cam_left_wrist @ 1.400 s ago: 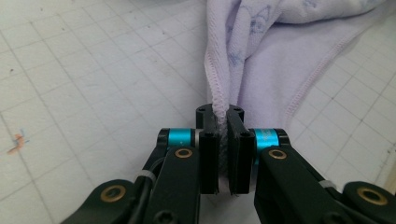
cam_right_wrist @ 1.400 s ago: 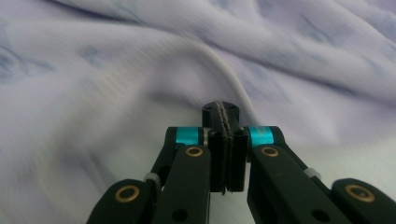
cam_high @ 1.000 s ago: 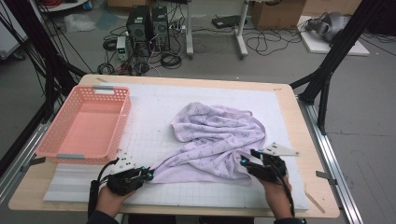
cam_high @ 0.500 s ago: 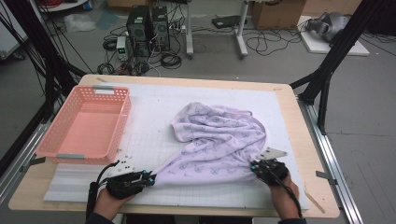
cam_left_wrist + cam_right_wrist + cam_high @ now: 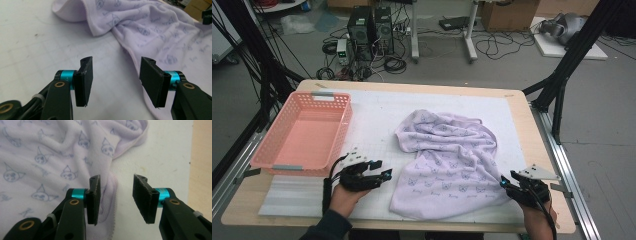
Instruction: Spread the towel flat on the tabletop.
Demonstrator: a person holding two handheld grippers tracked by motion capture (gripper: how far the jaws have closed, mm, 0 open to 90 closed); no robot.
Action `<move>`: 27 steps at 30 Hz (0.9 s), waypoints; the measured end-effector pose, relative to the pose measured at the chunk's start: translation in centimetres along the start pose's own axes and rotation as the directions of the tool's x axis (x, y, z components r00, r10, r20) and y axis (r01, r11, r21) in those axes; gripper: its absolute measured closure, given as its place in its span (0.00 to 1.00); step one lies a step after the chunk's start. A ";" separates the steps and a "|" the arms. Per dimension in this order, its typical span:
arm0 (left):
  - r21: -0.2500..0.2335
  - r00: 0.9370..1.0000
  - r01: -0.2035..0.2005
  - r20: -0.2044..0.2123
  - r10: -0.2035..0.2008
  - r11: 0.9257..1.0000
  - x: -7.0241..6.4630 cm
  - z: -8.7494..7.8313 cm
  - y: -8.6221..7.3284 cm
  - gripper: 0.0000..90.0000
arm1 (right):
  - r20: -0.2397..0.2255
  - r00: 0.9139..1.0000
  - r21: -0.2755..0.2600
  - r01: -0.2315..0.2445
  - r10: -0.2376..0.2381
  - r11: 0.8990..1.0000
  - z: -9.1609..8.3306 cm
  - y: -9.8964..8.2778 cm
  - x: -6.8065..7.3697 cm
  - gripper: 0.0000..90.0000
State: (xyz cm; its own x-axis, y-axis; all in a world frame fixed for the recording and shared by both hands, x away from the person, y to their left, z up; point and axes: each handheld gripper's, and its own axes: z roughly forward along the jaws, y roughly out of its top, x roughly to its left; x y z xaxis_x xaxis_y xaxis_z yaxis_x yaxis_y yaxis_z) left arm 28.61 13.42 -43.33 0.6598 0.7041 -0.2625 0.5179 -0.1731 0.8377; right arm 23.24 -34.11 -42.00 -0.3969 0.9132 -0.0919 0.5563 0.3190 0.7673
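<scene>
Towel (image 5: 452,160) lies rumpled on the table's (image 5: 517,100) near half, its front part drawn flat, while left gripper (image 5: 384,175) and right gripper (image 5: 504,182), jaws just opened and empty, leave the far folds unspread.

Left gripper (image 5: 384,176) and right gripper (image 5: 504,183) — low, fingers freshly parted, nothing clamped.

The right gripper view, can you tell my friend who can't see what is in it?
The right gripper has its two black jaws open over the edge of a lilac cloth printed with small cat faces. The hem lies between the jaws, apart from the pads. The cloth rests on a white mat.
</scene>
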 end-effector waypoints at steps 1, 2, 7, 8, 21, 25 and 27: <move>0.016 1.000 0.002 0.010 -0.002 1.000 0.0 1.0 0.5 0.50 | 0.005 1.000 -0.010 0.003 -0.003 1.000 0.0 0.0 0.0 0.64; 0.027 1.000 0.008 0.018 -0.009 1.000 -0.1 2.1 1.1 0.49 | 0.003 1.000 -0.015 0.006 -0.006 1.000 0.0 0.0 0.0 0.64; 0.067 1.000 -0.016 -0.004 0.016 0.998 -0.7 6.8 2.9 0.50 | 0.000 1.000 -0.024 -0.005 0.005 1.000 0.0 -0.2 -0.2 0.63; 0.068 1.000 -0.022 -0.015 0.023 0.997 -0.9 7.5 3.1 0.50 | -0.009 1.000 -0.029 -0.011 0.011 1.000 0.0 -0.2 -0.2 0.63; 0.162 0.956 -0.282 -0.033 0.291 0.946 -3.6 11.2 3.4 0.83 | -0.061 0.998 -0.051 -0.016 0.013 0.999 0.3 -0.2 0.0 0.59; 0.181 0.962 -0.246 -0.075 0.262 0.952 -2.5 10.0 3.5 0.93 | -0.061 0.998 -0.047 -0.015 0.012 0.999 0.3 -0.3 0.1 0.59; 0.150 0.973 -0.180 -0.117 0.198 0.972 -1.0 8.6 3.2 0.93 | -0.058 0.998 -0.048 -0.017 0.014 0.999 0.3 -0.4 0.0 0.59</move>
State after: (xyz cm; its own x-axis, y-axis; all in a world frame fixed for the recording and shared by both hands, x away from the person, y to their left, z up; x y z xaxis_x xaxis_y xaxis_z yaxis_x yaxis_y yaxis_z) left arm 34.32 6.29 -44.47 0.6811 0.7315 -0.0331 0.4666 -0.3986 0.7896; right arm 23.24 -34.17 -42.46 -0.4309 0.9013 -0.0440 0.5271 0.2910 0.7984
